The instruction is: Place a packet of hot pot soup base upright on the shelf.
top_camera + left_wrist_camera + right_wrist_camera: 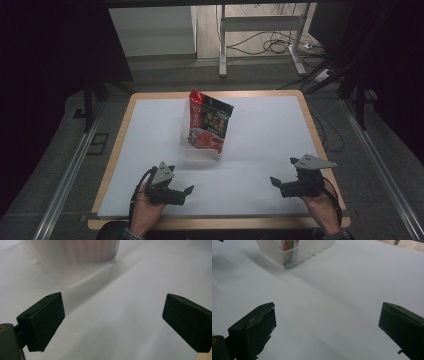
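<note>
The white tabletop point(260, 165) carries one group of things: a clear plastic bin point(202, 148) near the middle, slightly toward the far edge, with a red and black snack bag point(209, 122) standing upright in it, its long axis vertical and its top well above the rim. Both grippers sit low near the front edge, one at each side. The left gripper point(181, 192) points forward and inward, and the bin lies ahead of its fingers point(42, 322), a little to their left in the left gripper view. The right gripper point(284, 184) aims across the tabletop toward the bin from farther off (its view shows the bin point(294, 251) small and distant). Both sets of fingers stand wide apart and hold nothing. Judging by position, the left is nearer the bag.
</note>
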`<state>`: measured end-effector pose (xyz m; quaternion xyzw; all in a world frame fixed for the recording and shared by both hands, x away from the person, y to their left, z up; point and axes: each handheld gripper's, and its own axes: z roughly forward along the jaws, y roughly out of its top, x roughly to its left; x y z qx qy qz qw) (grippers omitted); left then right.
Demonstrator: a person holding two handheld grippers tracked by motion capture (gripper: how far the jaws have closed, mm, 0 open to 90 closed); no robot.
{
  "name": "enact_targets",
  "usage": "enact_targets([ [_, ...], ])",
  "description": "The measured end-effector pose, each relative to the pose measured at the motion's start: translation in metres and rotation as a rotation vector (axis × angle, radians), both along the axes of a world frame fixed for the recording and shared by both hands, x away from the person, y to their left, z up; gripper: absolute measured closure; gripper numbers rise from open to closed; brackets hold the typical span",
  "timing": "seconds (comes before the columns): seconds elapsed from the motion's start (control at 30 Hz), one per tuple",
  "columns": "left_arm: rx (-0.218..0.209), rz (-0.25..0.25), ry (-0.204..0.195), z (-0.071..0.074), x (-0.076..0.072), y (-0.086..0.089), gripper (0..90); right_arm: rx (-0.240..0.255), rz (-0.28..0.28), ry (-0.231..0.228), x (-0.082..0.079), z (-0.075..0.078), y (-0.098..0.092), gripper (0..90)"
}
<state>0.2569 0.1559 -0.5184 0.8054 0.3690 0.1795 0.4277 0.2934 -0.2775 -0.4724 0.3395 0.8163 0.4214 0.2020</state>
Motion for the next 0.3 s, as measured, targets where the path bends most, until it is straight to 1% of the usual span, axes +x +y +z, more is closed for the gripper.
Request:
enact_targets([
  [0.17, 0.001, -0.001, 0.003, -0.0004, 0.0003, -0.0005, 4.2, -0.004, -0.026, 0.014, -0.0004, -0.0039, -0.0078, 1.2],
  [0.3, 0.003, -0.003, 0.003, -0.0004, 0.0007, -0.0019, 4.2, 0.021, -0.033, 0.022, 0.0017, -0.0041, -0.0109, 1.1],
])
